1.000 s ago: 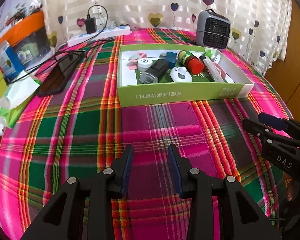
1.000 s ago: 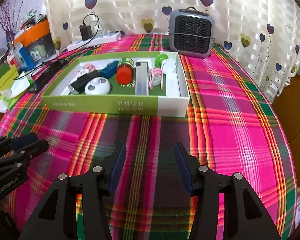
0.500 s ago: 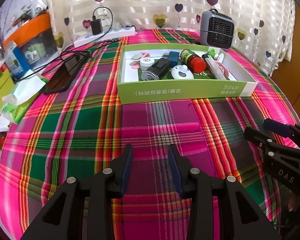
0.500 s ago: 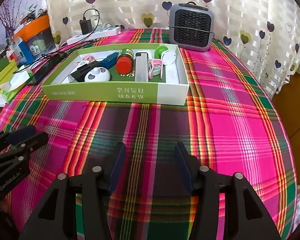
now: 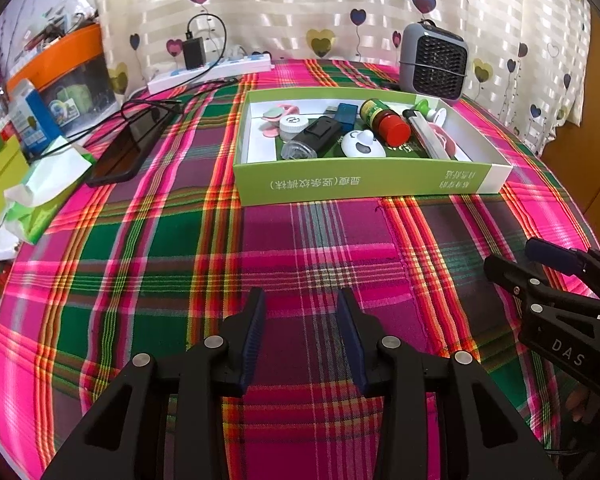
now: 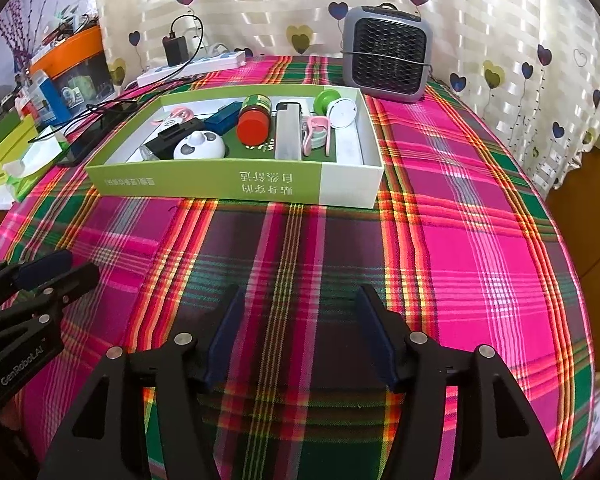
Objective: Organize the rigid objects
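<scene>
A green and white box [image 5: 364, 184] [image 6: 236, 186] stands on the plaid tablecloth and holds several small objects: a red-capped bottle [image 5: 384, 120] [image 6: 254, 118], a white panda-faced case [image 5: 362, 144] [image 6: 199, 145], a black device [image 5: 316, 136], a blue item [image 5: 346, 113], a silver bar [image 6: 289, 132] and pink clips [image 6: 318, 132]. My left gripper [image 5: 300, 338] [image 6: 56, 266] is open and empty, low over the cloth well short of the box. My right gripper [image 6: 300, 336] [image 5: 516, 258] is open and empty, beside it to the right.
A grey fan heater [image 5: 434, 62] [image 6: 388, 64] stands behind the box. A black phone [image 5: 134, 144], cables and a power strip [image 5: 212, 72] lie at the back left. Tissue pack [image 5: 40, 188] and boxes crowd the left table edge.
Both grippers have drawn back from the box and risen slightly; the box looks smaller and farther. Both stayed open and empty.
</scene>
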Demonstrator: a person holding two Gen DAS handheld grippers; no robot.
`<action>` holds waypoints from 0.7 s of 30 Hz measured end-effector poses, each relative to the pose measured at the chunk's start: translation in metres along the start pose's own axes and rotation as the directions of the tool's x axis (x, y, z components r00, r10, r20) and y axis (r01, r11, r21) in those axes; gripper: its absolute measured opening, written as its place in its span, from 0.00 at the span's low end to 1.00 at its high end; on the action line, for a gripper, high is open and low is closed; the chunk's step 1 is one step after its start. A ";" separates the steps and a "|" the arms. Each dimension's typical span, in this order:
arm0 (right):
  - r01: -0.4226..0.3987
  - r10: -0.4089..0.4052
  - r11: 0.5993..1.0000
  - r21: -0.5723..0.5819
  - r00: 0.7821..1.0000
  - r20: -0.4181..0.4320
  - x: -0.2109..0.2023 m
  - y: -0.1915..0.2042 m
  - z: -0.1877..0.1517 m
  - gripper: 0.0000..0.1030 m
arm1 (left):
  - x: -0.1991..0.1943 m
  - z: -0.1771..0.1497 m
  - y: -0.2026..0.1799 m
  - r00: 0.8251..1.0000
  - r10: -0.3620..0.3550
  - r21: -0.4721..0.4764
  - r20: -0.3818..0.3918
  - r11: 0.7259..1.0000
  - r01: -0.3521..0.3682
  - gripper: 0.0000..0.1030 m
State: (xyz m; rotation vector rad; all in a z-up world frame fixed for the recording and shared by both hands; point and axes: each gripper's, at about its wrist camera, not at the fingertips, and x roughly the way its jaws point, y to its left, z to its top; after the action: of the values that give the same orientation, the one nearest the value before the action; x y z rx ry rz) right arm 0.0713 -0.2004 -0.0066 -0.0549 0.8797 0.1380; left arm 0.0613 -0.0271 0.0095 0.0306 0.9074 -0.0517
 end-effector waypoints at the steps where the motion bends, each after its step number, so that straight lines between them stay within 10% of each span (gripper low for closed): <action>1: 0.000 0.000 1.000 0.000 1.000 0.000 0.000 0.000 0.000 0.58 | 0.000 0.000 0.000 1.000 0.001 0.001 0.001 1.000 -0.001 0.35; 21: -0.001 0.001 1.000 0.000 1.000 0.000 0.000 0.000 0.000 0.58 | -0.001 -0.002 0.000 1.000 0.000 -0.001 0.002 1.000 0.000 0.35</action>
State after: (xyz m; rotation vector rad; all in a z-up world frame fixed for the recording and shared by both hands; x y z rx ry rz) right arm 0.0715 -0.2005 -0.0068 -0.0547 0.8798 0.1386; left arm 0.0592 -0.0269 0.0092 0.0299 0.9054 -0.0513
